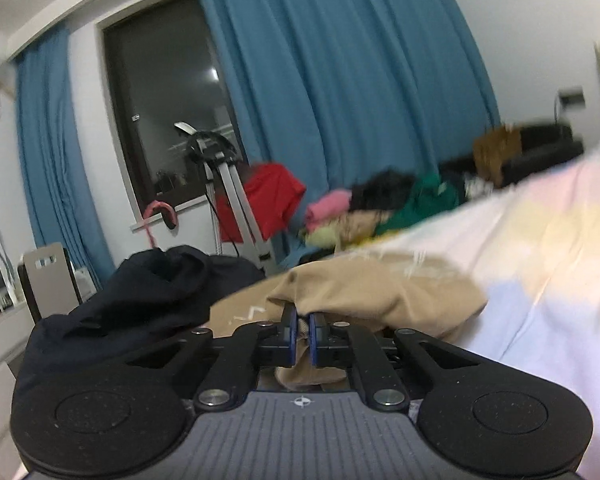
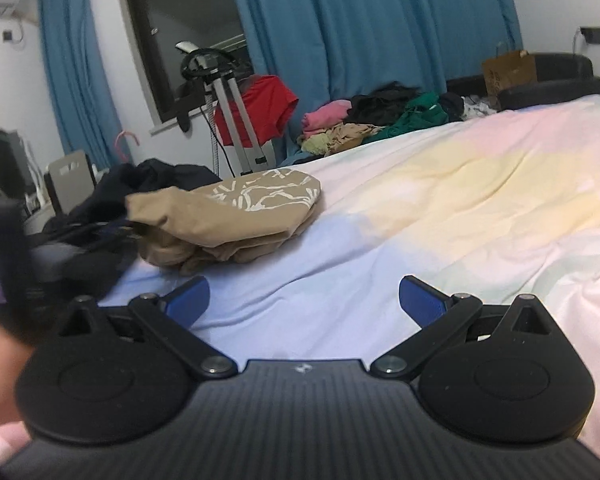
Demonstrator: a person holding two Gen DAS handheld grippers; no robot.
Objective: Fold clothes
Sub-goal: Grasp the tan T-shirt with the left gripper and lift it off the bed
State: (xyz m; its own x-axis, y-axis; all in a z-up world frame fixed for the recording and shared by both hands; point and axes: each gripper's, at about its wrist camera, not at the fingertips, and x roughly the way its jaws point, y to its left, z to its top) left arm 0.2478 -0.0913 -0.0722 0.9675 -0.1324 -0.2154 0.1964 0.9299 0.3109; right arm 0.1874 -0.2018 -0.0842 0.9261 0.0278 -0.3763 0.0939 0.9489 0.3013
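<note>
1. On the pastel bedsheet (image 2: 440,184), the folded tan garment with white print (image 2: 236,216) lies beside dark clothes (image 2: 112,200).
2. Left gripper (image 1: 303,330) clenches tan fabric.
3. Right gripper (image 2: 304,300) gapes, holding nothing.

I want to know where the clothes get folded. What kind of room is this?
Most likely a bedroom. A wide bed with a pastel bedsheet fills the view, blue curtains hang by a dark window, and a pile of clothes waits at the far edge.
</note>
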